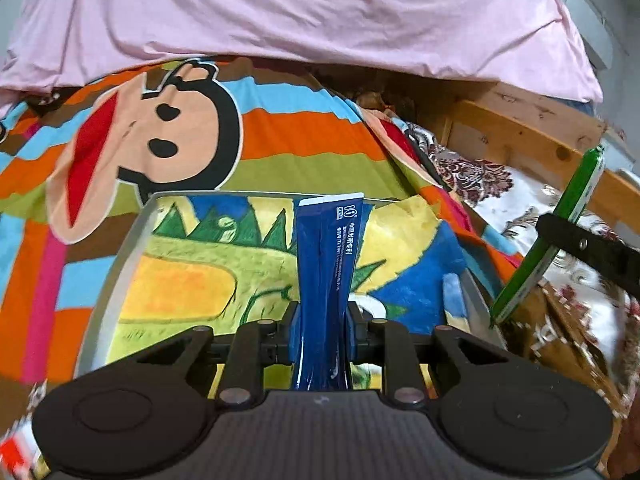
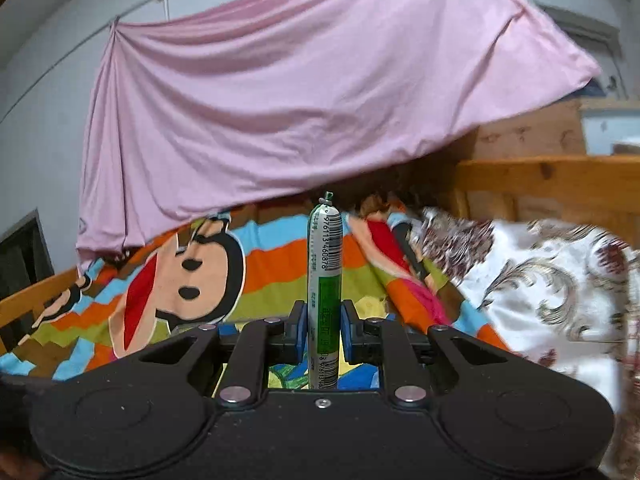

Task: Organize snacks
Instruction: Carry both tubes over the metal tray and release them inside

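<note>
On the left, the left gripper [image 1: 322,328] is clenched on a blue packet [image 1: 328,264], which stands upright between the jaws over a tray [image 1: 120,264] with a bright cartoon-printed floor; the tray lies on a striped monkey-print blanket [image 1: 280,136]. Further right in the left view, the right gripper [image 2: 324,330] holds a green sausage stick [image 2: 325,280], pinched near its lower half and slanting up beside the tray's right edge, over a floral cover [image 2: 540,280]. In its own view the stick points straight ahead, barcode showing. Both snacks look mid-carry, so the step in hand seems to be placing. Next, each gripper likely needs to lower its snack flat onto the tray floor, side by side, then let go without knocking the other.
</note>
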Demonstrator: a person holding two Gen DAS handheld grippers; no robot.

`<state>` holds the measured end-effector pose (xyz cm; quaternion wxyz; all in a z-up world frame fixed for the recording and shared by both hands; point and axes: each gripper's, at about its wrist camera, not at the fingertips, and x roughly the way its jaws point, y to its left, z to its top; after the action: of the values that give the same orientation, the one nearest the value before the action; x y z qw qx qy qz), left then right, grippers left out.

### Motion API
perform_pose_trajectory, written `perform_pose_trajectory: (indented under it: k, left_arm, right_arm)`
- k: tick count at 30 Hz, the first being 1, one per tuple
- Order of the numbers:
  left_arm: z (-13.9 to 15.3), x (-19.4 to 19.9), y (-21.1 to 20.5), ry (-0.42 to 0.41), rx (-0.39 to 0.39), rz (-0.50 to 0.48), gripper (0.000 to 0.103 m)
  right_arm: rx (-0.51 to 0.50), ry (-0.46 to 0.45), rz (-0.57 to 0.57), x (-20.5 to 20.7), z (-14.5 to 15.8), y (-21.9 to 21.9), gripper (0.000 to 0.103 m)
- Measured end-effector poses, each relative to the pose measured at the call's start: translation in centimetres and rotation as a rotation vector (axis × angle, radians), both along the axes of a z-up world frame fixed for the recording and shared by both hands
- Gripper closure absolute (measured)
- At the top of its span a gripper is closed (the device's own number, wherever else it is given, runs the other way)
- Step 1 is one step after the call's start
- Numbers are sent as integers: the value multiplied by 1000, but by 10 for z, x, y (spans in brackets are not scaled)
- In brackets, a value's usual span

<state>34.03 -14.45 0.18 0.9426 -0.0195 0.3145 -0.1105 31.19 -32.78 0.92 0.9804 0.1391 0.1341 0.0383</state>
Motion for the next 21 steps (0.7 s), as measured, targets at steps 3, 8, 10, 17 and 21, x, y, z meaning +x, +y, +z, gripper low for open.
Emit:
perform_pose_trajectory:
  k: [3,8,10,17,21]
  left_arm:
    - [-8,22,-4,20,-4,8,79]
    - [-24,51,-6,76,-3,27,79]
    - [-31,57,-8,99,0,39,79]
    - [-48,66,-8,138,-8,74,77]
    - [-56,67,-3,166,-14,97,70]
  right_arm:
    - [-12,51,10,15,-12,5,85]
    - [-38,166,35,33,-31,14,84]
    - [-47,203,39,38,-35,17,84]
    - [-24,211,49,43,-41,17,76]
    - [-25,219,64,47,-44,22,68]
